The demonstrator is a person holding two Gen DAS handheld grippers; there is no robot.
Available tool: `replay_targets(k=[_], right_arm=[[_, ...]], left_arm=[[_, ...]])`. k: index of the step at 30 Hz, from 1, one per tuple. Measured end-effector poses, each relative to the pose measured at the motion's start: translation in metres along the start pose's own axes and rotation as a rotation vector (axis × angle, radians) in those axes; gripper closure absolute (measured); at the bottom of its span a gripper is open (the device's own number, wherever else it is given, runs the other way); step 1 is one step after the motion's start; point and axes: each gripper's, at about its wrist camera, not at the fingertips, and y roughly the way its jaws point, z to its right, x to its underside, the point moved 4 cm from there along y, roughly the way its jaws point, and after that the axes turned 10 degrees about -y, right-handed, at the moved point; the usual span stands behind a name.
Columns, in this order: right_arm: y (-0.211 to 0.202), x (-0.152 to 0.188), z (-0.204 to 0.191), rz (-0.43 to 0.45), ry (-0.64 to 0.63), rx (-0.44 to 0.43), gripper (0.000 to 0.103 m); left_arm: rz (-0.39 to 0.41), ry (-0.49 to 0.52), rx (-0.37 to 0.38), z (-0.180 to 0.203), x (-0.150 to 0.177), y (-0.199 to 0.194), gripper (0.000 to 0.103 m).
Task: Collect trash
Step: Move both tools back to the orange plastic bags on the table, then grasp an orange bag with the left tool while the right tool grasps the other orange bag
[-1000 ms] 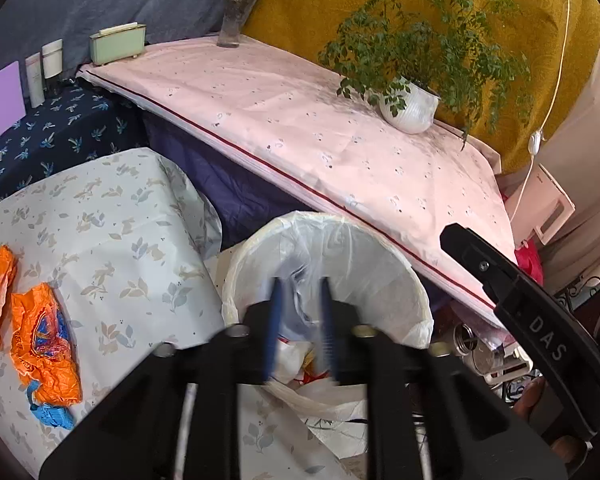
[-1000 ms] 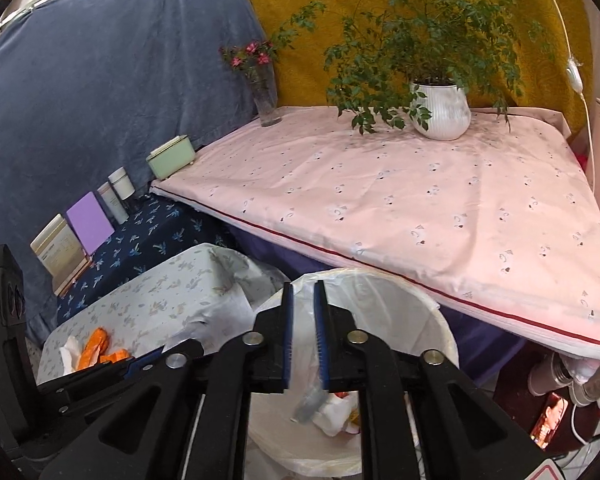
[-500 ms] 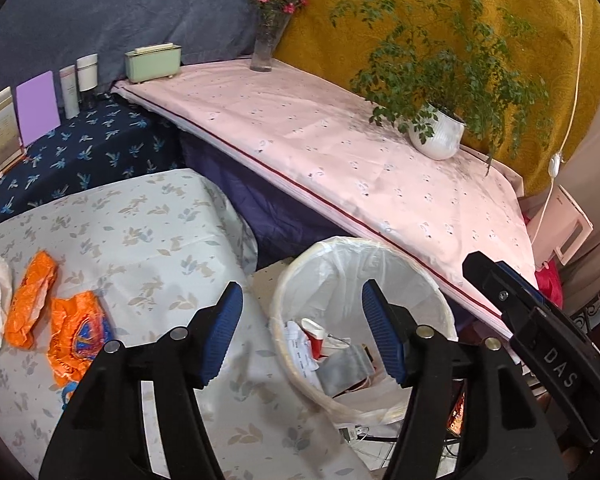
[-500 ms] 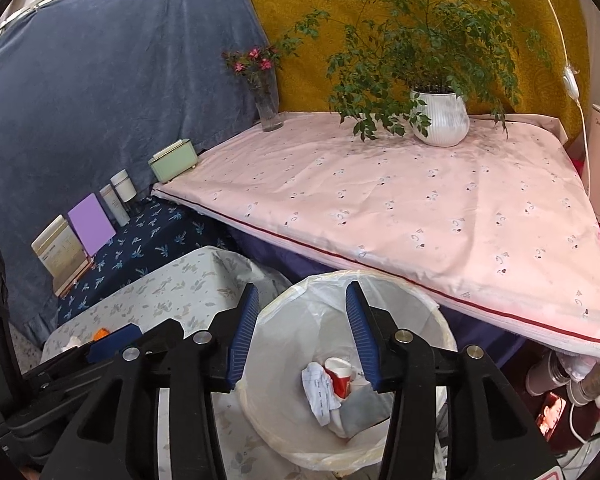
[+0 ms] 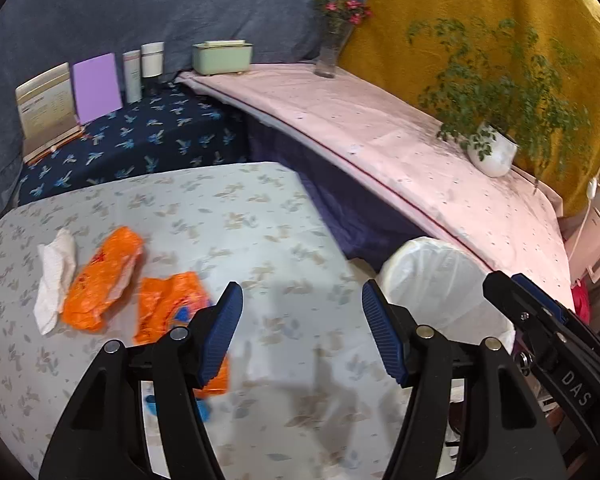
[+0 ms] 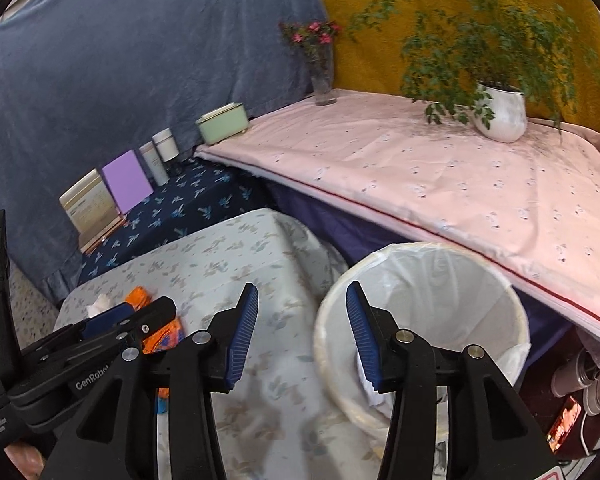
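Note:
On the leaf-print table (image 5: 260,216) lie a white tissue (image 5: 54,276), an orange wrapper (image 5: 102,280) and a second orange wrapper with blue print (image 5: 168,304). A small blue scrap (image 5: 152,404) lies near the table's front. My left gripper (image 5: 302,336) is open and empty above the table, just right of the second wrapper. The white-lined trash bin (image 6: 432,320) stands right of the table; it also shows in the left wrist view (image 5: 440,284). My right gripper (image 6: 302,336) is open and empty, over the gap between table and bin rim. White paper (image 6: 370,384) shows inside the bin.
A pink-clothed table (image 6: 440,176) behind the bin holds a potted plant (image 6: 500,112), a flower vase (image 6: 322,80) and a green box (image 6: 222,122). A dark blue floral surface (image 5: 140,140) holds a purple card (image 5: 96,88), a booklet and two jars. Clutter sits on the floor at right.
Both grippers opened from shut and let trash fall into the bin. Both have since swung left, the left one from above the bin to above the table.

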Motion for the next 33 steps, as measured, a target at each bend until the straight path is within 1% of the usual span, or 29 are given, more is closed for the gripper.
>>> replay_targets(k=[4, 12, 15, 18, 21, 23, 27, 33], right_arm=[[0.009, 0.005, -0.029, -0.021, -0.033, -0.032, 0.057], [0.036, 0.020, -0.091, -0.086, -0.099, -0.105, 0.057], [0.049, 0.028, -0.113, -0.112, -0.122, -0.127, 0.057], [0.064, 0.037, -0.133, -0.144, -0.140, -0.147, 0.057], [0.081, 0.045, -0.149, -0.182, -0.142, -0.167, 0.053], [0.092, 0.051, -0.157, -0.205, -0.144, -0.174, 0.053], [0.117, 0.059, -0.169, -0.252, -0.155, -0.174, 0.053], [0.145, 0.073, -0.174, -0.308, -0.120, -0.180, 0.053]], left_arm=[[0.009, -0.010, -0.049, -0.032, 0.000, -0.004, 0.044], [0.008, -0.066, -0.132, -0.102, 0.004, -0.011, 0.044], [-0.005, -0.069, -0.158, -0.125, 0.005, -0.008, 0.035], [-0.020, -0.056, -0.185, -0.146, 0.008, -0.001, 0.033], [-0.040, -0.036, -0.214, -0.163, 0.008, 0.010, 0.033], [-0.054, -0.030, -0.223, -0.173, 0.008, 0.018, 0.033], [-0.084, -0.010, -0.222, -0.187, 0.005, 0.035, 0.033], [-0.125, 0.016, -0.222, -0.195, 0.003, 0.063, 0.034]])
